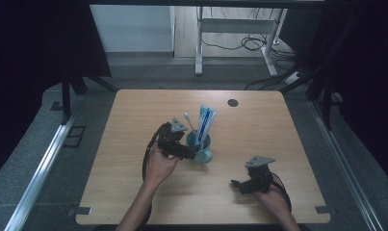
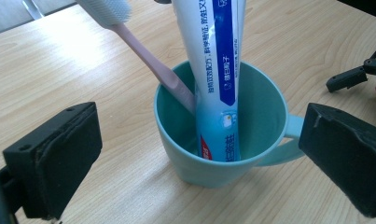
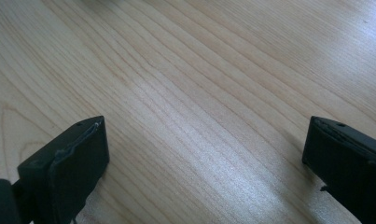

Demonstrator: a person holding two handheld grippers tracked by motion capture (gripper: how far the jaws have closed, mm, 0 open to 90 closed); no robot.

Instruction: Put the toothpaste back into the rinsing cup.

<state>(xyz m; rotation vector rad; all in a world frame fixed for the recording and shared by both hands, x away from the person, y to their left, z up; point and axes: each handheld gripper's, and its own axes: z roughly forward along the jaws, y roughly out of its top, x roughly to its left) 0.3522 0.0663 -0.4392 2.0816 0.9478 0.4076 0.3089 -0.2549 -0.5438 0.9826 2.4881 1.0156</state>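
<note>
Wide left gripper (image 2: 195, 154) astride teal cup (image 2: 251, 154), toothpaste (image 2: 218, 70), toothbrush (image 2: 143, 51) inside

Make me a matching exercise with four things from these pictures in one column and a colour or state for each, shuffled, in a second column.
Column one:
1. round plastic cup
2. slim plastic toothbrush
3. soft toothpaste tube
4. left claw

Column two:
A. pink handle, white bristles
B. open, jaws standing either side of the cup
C. teal, with a handle
D. white and blue, upright in the cup

Pairs: 1-C, 2-A, 3-D, 4-B
</note>
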